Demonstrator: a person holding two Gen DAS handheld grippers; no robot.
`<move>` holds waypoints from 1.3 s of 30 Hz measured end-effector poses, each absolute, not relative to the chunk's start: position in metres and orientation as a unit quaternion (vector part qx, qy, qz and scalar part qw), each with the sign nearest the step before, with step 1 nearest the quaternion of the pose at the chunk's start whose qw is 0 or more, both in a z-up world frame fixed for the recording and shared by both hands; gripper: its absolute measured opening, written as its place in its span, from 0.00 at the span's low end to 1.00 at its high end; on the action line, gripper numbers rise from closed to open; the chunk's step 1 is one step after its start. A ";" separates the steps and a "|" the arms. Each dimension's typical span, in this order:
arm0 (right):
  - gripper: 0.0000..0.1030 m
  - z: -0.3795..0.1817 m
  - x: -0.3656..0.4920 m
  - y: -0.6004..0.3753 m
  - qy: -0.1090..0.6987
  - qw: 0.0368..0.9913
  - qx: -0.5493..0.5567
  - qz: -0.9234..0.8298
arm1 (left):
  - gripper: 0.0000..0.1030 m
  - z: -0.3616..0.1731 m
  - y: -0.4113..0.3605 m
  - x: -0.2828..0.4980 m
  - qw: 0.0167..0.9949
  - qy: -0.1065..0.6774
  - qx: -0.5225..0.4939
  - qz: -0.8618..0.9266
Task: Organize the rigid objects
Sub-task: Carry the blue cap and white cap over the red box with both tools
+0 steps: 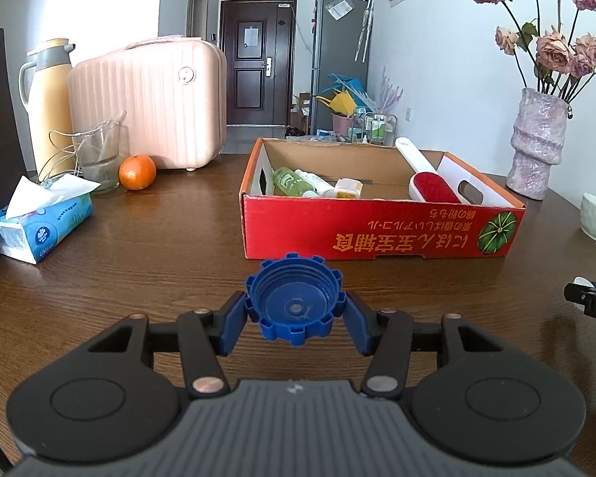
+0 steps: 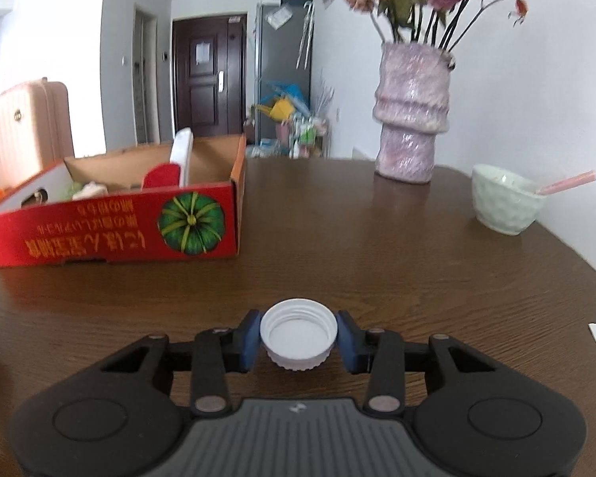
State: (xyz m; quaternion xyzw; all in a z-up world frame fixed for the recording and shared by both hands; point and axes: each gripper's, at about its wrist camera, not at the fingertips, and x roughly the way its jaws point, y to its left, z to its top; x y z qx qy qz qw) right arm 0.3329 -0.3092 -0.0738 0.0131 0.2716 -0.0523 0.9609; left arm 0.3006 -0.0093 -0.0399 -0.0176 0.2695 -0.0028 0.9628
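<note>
Left gripper clamped on blue cap, open side up, near front edge of table. Right gripper clamped on white cap, open side up, also near front edge, pads pressing both sides. Red cardboard box mid-table beyond both caps, holding green bottle, white bottle, small cream container, red lint brush leaning on right wall. Tissue pack toward left edge; orange, glass jug, thermos, pink case toward far left. Vase with dried roses at far right edge, pale green bowl with pink spoon near right edge.
</note>
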 end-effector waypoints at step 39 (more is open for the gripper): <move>0.38 -0.036 0.280 -0.185 0.183 0.980 -0.014 0.074 | 0.53 -0.017 -0.018 0.283 0.970 0.241 -0.019 -0.029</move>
